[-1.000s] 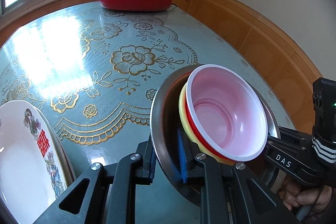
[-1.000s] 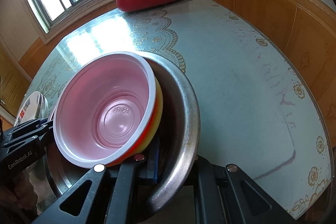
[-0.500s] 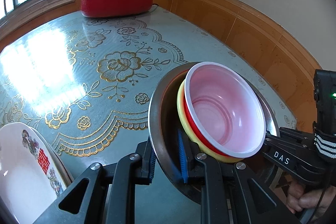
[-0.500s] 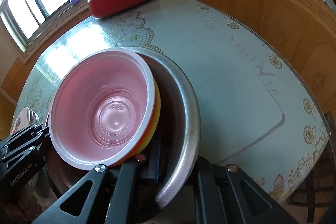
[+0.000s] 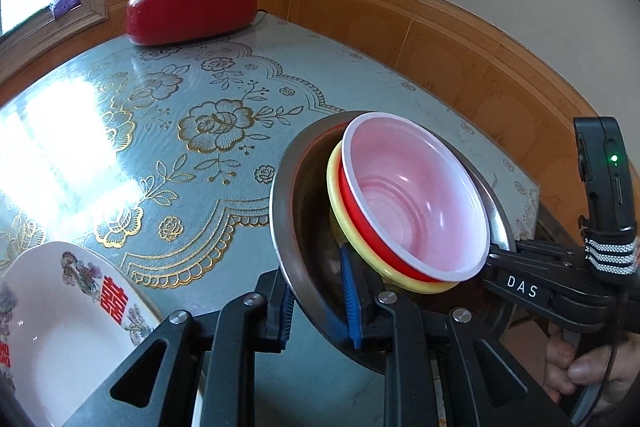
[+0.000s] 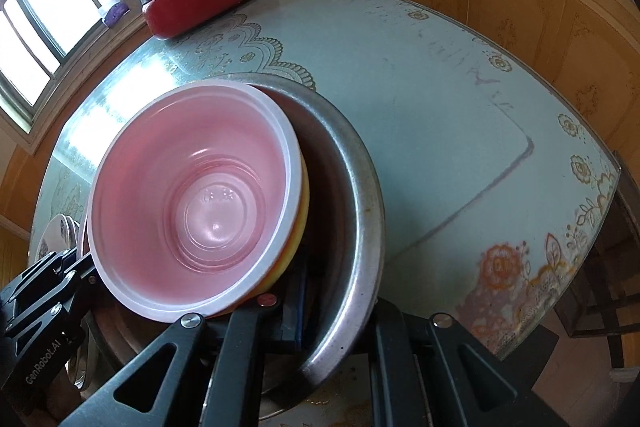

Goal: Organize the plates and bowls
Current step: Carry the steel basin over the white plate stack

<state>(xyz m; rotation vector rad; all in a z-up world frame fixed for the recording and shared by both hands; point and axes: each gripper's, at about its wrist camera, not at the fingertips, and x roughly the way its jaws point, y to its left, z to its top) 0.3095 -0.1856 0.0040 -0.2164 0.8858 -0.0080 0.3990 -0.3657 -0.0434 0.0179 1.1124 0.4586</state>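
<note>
Both hand-held grippers – left (image 5: 318, 303), right (image 6: 320, 311) – still grasp the steel basin's (image 5: 286, 227) rim, now carried nearer the table (image 5: 280, 67) edge.

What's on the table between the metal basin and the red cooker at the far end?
Nothing: in the left wrist view only bare flowered tabletop lies between the metal basin and the red cooker. The right wrist view shows the same.

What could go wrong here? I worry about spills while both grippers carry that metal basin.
The plastic bowls lean loose and tilted inside the metal basin; more tilt could slide them out. The left gripper pinches only the thin rim, its jaws just easing open, so the basin may slip.
</note>
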